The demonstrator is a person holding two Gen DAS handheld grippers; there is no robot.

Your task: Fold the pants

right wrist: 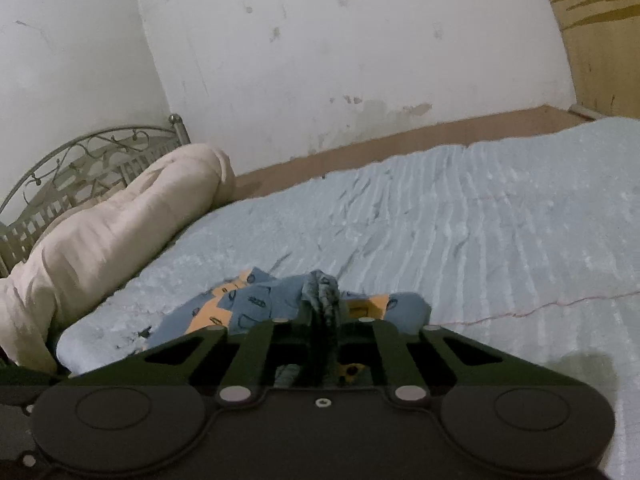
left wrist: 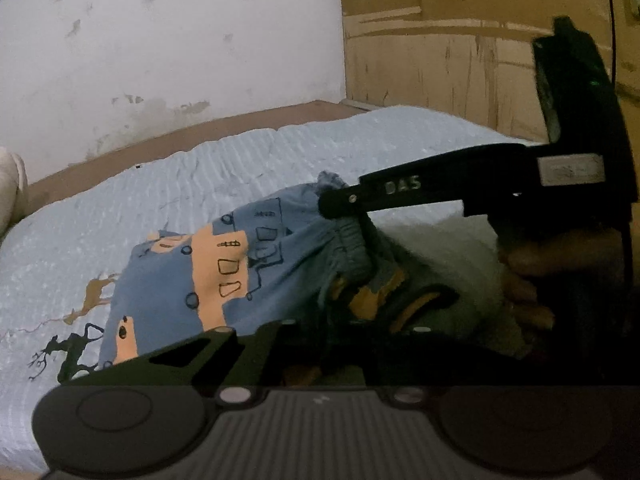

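Note:
Blue pants [left wrist: 180, 280] with orange patches and dark line drawings lie bunched on the light blue bedspread [left wrist: 280, 152]. In the left wrist view my right gripper [left wrist: 340, 202] reaches in from the right, shut on the gathered waistband. My left gripper [left wrist: 326, 332] sits low in the shadow, its fingers together with folds of the pants pinched between them. In the right wrist view the right gripper [right wrist: 320, 304] is shut on a grey-blue bunch of waistband, and the rest of the pants [right wrist: 248, 304] spreads to the left on the bedspread [right wrist: 480, 220].
A cream rolled blanket [right wrist: 120, 220] lies against a metal headboard [right wrist: 80, 160] at the left. Behind the bed are a stained white wall [right wrist: 320, 60] and a wooden cabinet [left wrist: 440, 60]. A person's hand [left wrist: 528, 280] holds the right gripper.

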